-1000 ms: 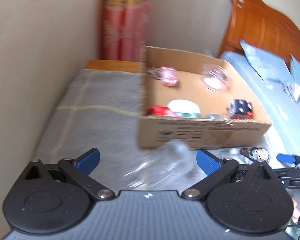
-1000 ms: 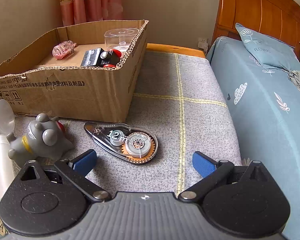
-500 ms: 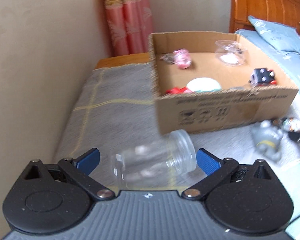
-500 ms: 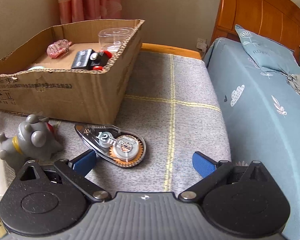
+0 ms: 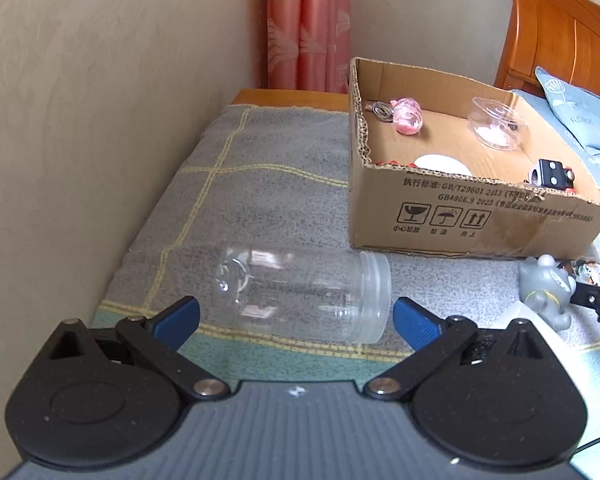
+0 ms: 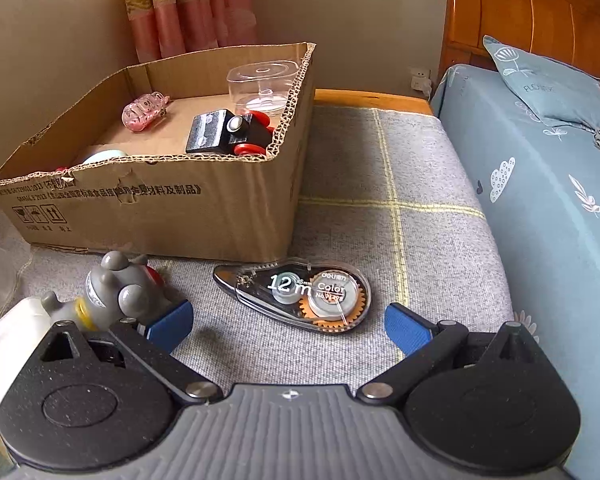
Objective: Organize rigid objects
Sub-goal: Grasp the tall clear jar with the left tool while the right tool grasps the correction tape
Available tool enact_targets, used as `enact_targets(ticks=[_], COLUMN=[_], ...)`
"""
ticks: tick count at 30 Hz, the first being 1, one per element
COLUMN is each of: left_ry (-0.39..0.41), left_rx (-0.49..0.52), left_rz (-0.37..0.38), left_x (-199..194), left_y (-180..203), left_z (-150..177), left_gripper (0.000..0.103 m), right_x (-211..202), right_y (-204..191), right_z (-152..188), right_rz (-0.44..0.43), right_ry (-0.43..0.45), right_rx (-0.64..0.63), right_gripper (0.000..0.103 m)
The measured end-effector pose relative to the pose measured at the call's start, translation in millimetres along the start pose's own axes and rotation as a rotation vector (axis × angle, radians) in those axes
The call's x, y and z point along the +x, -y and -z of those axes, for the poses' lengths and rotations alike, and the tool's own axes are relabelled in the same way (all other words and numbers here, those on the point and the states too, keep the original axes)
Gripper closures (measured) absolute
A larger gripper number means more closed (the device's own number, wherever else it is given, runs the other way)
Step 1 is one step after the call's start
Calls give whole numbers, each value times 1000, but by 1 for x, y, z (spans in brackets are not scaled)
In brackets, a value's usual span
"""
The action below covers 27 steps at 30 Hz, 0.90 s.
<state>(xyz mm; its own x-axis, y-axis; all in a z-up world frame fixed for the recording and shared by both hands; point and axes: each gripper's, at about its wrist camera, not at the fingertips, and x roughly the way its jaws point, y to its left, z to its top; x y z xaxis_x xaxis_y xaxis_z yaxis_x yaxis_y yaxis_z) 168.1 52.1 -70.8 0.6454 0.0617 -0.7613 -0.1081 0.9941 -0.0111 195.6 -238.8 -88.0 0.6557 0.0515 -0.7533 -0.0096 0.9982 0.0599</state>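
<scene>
Both grippers released over loose items near the cardboard box (image 5: 480,216).
My left gripper (image 5: 296,316) straddles the clear plastic jar (image 5: 304,292) lying sideways; my right gripper (image 6: 288,320) frames the transparent correction-tape dispenser (image 6: 296,294). I fear the smooth jar rolling away under uneven pinching.

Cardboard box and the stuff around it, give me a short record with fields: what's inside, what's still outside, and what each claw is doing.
container: cardboard box, open top, on the grey blanket
inside box: pink charm, clear plastic case, black and red toy car
outside box: clear jar lying on its side, grey figurine, correction tape
left claw: open, jar lying between its fingers
right claw: open, just short of the correction tape
</scene>
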Motion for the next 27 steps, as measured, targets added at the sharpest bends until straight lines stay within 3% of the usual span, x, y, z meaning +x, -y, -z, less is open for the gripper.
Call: enact_targets(ticks=[14,16,18,21,27], left_ry=[-12,-9,4,7,9], left_rx=[-27,-38,-40,-32,8], left_rz=[-7,7,27,56,64], left_x=[15,16,15,13,6], left_y=[-2,-4,-6,-8,-8], left_z=[-3,-4,-5,-6,-8], left_gripper=[1,1,4,11,11], right_x=[15,14,12,11,6], right_y=[-14,-14,-13,-13,-12], right_z=[-9,-8,-9,-9,-8], right_rz=[104,117,119,121,94], right_ry=[16,18,19,11,-2], right_rx=[17,15,16,20,-15], right_gripper=[0,4,11,11,11])
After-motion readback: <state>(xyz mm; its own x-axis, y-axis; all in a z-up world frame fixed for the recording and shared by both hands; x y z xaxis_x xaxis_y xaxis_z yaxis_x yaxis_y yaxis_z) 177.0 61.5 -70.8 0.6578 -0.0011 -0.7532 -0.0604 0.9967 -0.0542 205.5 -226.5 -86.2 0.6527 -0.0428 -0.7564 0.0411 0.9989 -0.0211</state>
